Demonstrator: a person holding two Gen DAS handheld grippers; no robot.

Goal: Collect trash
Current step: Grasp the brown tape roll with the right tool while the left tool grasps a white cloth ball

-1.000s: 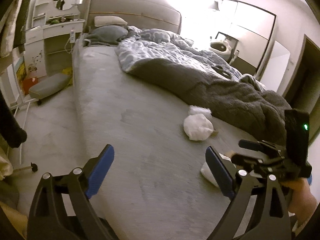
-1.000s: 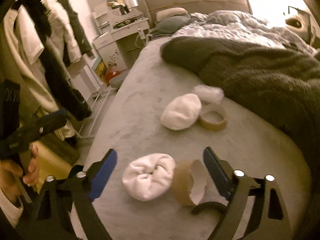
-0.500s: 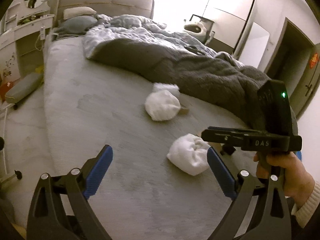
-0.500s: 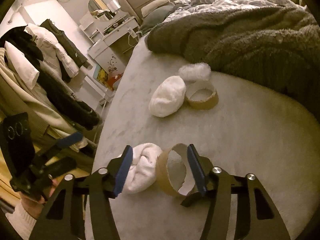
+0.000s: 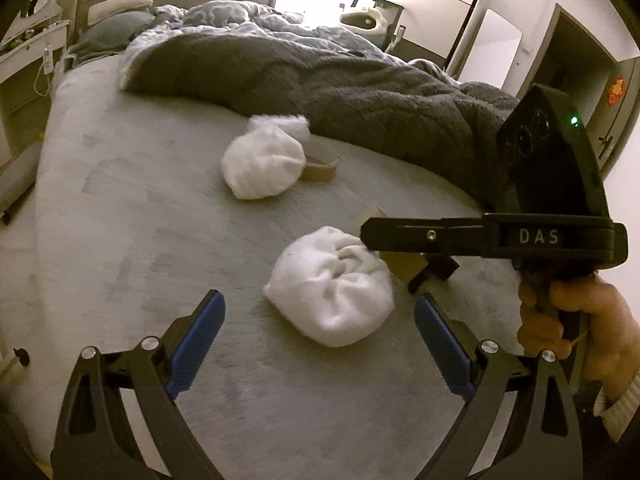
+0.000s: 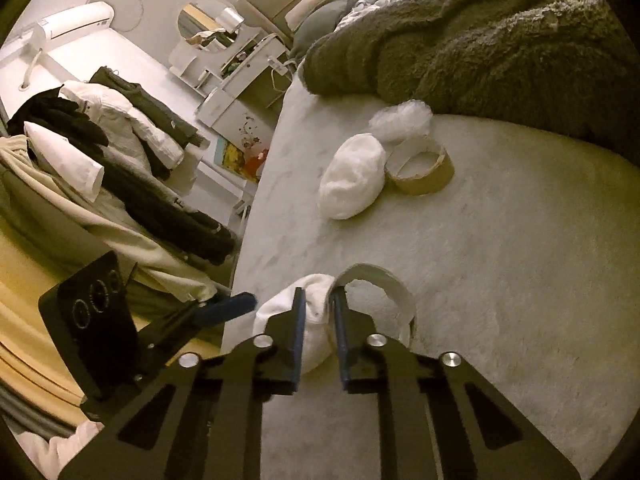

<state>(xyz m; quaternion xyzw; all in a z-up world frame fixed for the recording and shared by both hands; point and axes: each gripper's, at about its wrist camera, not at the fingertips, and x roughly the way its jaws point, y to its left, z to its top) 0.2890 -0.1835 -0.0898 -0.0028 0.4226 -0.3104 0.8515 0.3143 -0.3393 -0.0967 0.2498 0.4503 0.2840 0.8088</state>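
Note:
On the grey bed sheet point(image 5: 120, 240) lie two white crumpled wads and two cardboard tape rings. The near wad point(image 5: 332, 288) sits just ahead of my open left gripper point(image 5: 316, 340). My right gripper point(image 6: 318, 316) is shut on the wall of the near cardboard ring point(image 6: 384, 292), with the near wad point(image 6: 280, 316) touching its left finger. In the left wrist view the ring point(image 5: 404, 268) is mostly hidden behind the right gripper. The far wad point(image 6: 352, 178), far ring point(image 6: 420, 168) and a bubble-wrap piece point(image 6: 400, 120) lie together further up the bed.
A dark fuzzy blanket point(image 5: 360, 84) covers the bed's right and far side. The bed's left edge drops to the floor point(image 5: 16, 240). Clothes hang on a rack point(image 6: 100, 160) left of the bed, and a white dresser point(image 6: 240, 96) stands by the headboard.
My right gripper has closed from wide open onto the near ring's wall. My left gripper has swung right and closer, so the near wad now lies just ahead of its fingers.

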